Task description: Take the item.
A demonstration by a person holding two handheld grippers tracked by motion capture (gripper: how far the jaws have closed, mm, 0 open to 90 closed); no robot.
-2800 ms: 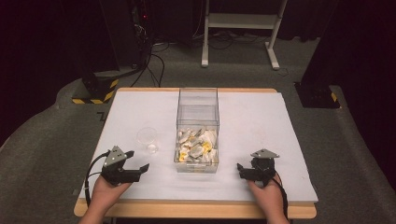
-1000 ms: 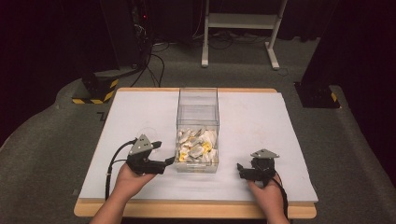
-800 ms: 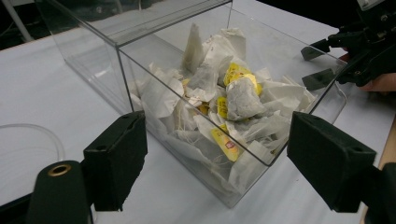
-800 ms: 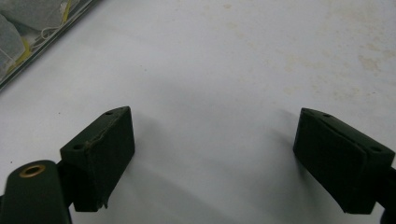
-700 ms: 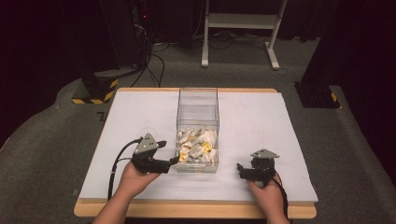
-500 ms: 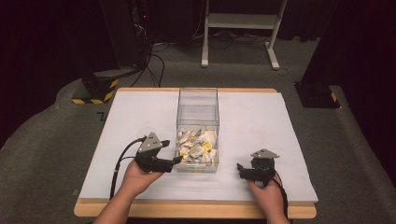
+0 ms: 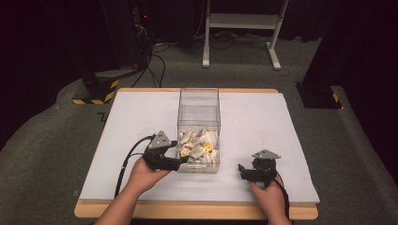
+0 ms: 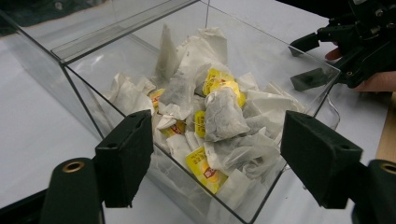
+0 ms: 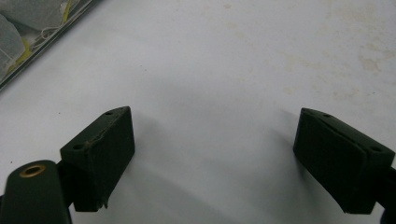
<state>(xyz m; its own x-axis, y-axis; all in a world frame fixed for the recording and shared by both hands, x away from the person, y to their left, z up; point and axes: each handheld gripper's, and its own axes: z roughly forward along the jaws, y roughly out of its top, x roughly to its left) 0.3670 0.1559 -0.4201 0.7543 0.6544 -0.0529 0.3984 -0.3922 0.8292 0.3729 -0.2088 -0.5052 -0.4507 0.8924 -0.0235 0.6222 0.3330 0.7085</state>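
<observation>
A clear plastic box (image 7: pixel 198 105) stands mid-table, its near half heaped with white and yellow tea bags (image 7: pixel 199 144). My left gripper (image 7: pixel 180 161) is open at the box's near left corner, jaws pointing right over the rim. In the left gripper view the tea bags (image 8: pixel 219 116) lie just beyond my left gripper (image 8: pixel 219 163), behind the clear box wall (image 8: pixel 70 70). My right gripper (image 7: pixel 241 171) rests open on the table to the right of the box, apart from it. Bare white table lies between the jaws of my right gripper (image 9: pixel 215 158).
A white sheet (image 7: pixel 263 122) covers the table, with a wooden edge (image 7: pixel 197 211) at the front. A white metal stand (image 7: pixel 239 28), cables and a black-and-yellow striped base (image 7: pixel 94 91) stand on the dark floor behind. The other hand's gripper (image 8: pixel 322 60) appears past the box.
My left gripper has moved right and forward from the table's left front to the box's near left corner. The right gripper has stayed put.
</observation>
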